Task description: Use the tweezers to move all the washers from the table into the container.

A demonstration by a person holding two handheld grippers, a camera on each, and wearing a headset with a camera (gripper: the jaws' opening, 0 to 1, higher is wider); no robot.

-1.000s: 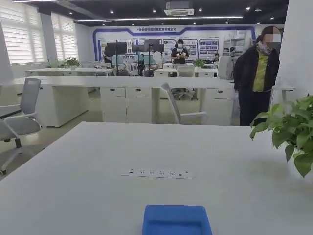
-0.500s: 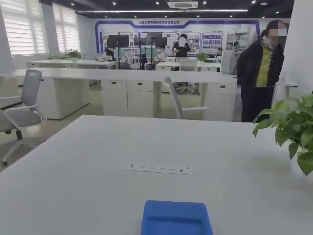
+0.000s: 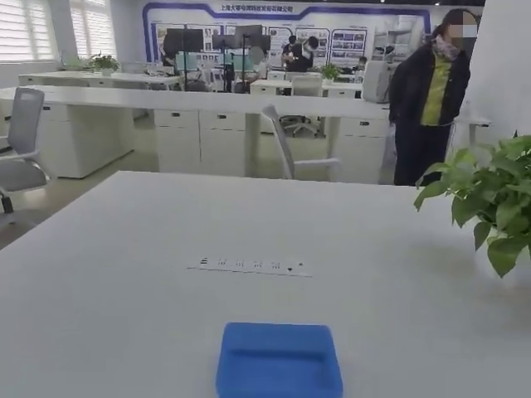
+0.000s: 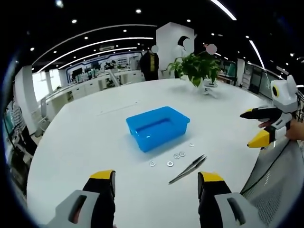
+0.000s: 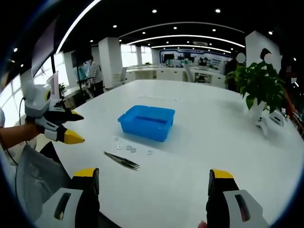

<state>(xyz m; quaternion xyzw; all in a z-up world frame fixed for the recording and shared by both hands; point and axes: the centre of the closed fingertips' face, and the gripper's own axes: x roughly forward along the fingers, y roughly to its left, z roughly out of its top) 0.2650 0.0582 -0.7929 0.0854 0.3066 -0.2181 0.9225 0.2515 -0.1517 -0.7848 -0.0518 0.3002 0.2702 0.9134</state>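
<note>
Left gripper (image 4: 156,175): jaws spread wide, nothing between them. Right gripper (image 5: 152,173): same, wide apart and empty. Each gripper view also takes in the other gripper side-on, yellow tips parted. Tweezers (image 4: 187,168) lie flat on the white table (image 4: 80,142) just ahead of both, untouched. Five washers (image 4: 176,156) are scattered on the table between the tweezers and the blue container (image 4: 159,140). The head view looks past the container's rim to a socket strip (image 3: 246,266) set flush in the table, markings too small to read. A potted plant (image 3: 485,195) stands at the right. A person in a dark jacket (image 3: 427,99) stands beyond. The far wall banner (image 3: 249,8) carries characters, too blurred to read.
</note>
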